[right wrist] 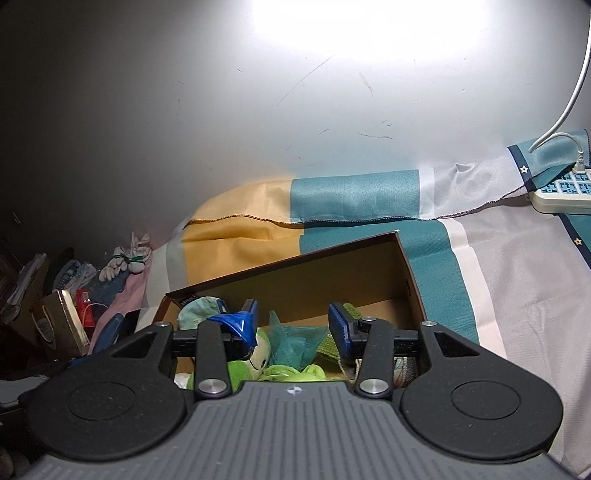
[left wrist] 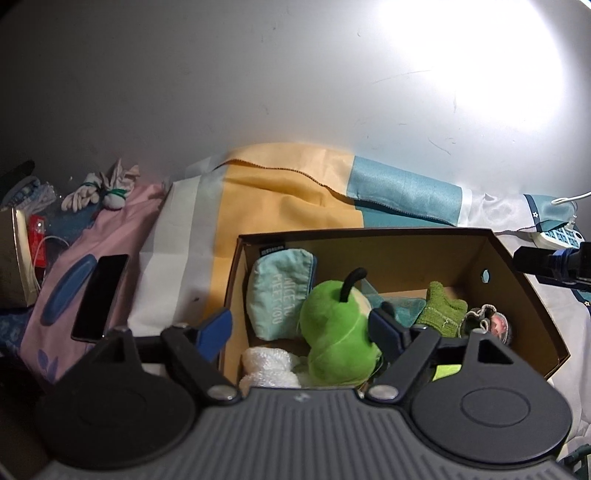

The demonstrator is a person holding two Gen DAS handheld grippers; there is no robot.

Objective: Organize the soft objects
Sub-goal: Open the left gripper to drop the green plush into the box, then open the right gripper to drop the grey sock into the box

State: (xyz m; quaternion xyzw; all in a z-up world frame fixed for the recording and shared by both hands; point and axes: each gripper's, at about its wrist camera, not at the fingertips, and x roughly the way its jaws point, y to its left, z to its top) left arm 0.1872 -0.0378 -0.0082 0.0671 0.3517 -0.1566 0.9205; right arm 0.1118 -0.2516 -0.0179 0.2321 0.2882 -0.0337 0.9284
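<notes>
The left gripper (left wrist: 301, 325) hides part of the white knit (left wrist: 267, 369).

A pale, scuffed wall (right wrist: 332, 122) fills the background — a bright glare (right wrist: 369, 22) washes out its upper part. Below lies a bed sheet (right wrist: 517, 266) in yellow, teal and white blocks; a power strip (right wrist: 561, 194) rests on it at right.

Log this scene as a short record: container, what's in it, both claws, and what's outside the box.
container: cardboard box, open, on striped bedding
contents: green plush pear, teal pouch, green sock, white fluffy item
left claw: open, over box
right claw: open, over box
outside: phone, power strip
</notes>
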